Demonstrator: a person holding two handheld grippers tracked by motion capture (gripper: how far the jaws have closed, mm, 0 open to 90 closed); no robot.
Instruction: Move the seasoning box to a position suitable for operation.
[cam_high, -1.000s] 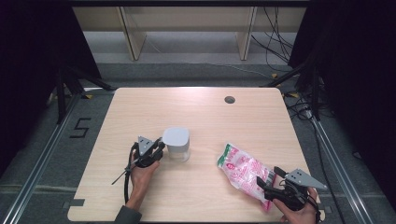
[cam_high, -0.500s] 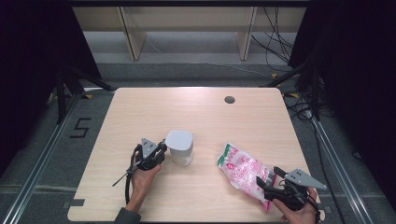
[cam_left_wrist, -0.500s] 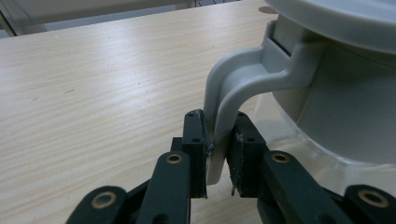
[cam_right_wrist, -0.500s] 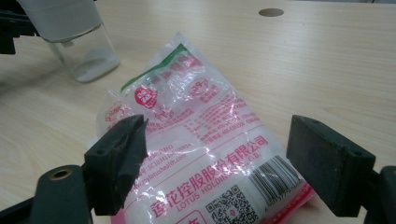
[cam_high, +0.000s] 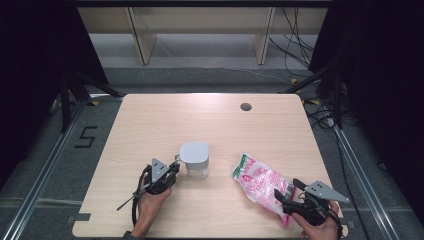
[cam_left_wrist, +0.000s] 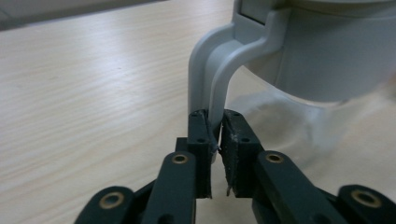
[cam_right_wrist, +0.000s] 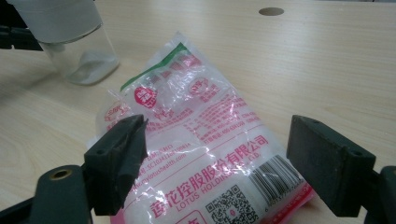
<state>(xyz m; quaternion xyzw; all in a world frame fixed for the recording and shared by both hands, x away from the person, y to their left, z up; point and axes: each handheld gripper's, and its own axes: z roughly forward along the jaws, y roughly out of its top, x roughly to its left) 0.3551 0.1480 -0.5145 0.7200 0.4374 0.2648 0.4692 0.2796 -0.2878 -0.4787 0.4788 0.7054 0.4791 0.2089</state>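
Standing on the desk (cam_high: 150, 120) near its front middle, the lidded jug (cam_high: 195, 159) is pinched by its handle (cam_left_wrist: 210, 88) in the left tongs (cam_high: 173, 172), while the right tongs (cam_right_wrist: 215, 161) gape around the bag (cam_high: 262, 185), whose long axis runs far-left.

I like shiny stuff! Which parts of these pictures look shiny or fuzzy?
Right gripper view: light glints off the crinkly clear plastic bag with pink print. Left gripper view: the grey-lidded clear jug is fuzzy up close. High view: soft overall.
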